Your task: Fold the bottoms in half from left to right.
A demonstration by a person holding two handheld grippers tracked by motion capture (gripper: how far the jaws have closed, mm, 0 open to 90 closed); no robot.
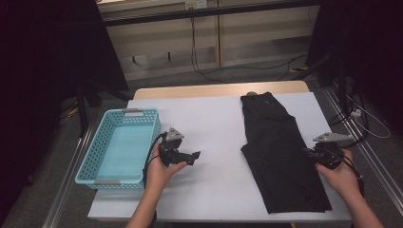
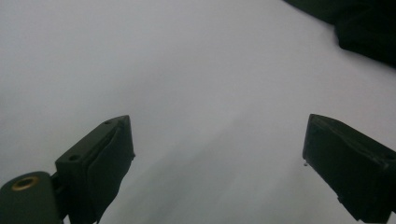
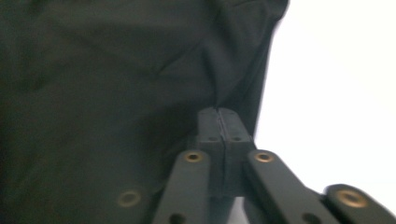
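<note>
A black garment (image 1: 273,142) lies flat on the right half of the white table cover (image 1: 214,118), running from the far edge toward the near edge. My right gripper (image 1: 308,152) is at the garment's right edge, about midway along it. In the right gripper view the jaws (image 3: 218,115) are pressed together with a crease of the black cloth (image 3: 116,70) rising from between the pads. My left gripper (image 1: 194,156) is held just right of the basket, jaws wide apart over bare white cover (image 2: 217,149) with nothing between them. A corner of the garment (image 2: 364,32) lies beyond it.
A light blue plastic basket (image 1: 152,137) with nothing in it stands on the table's left end. Bare white cover lies between the basket and the garment. A metal rail (image 1: 375,156) runs along the table's right side, and cables lie on the floor behind.
</note>
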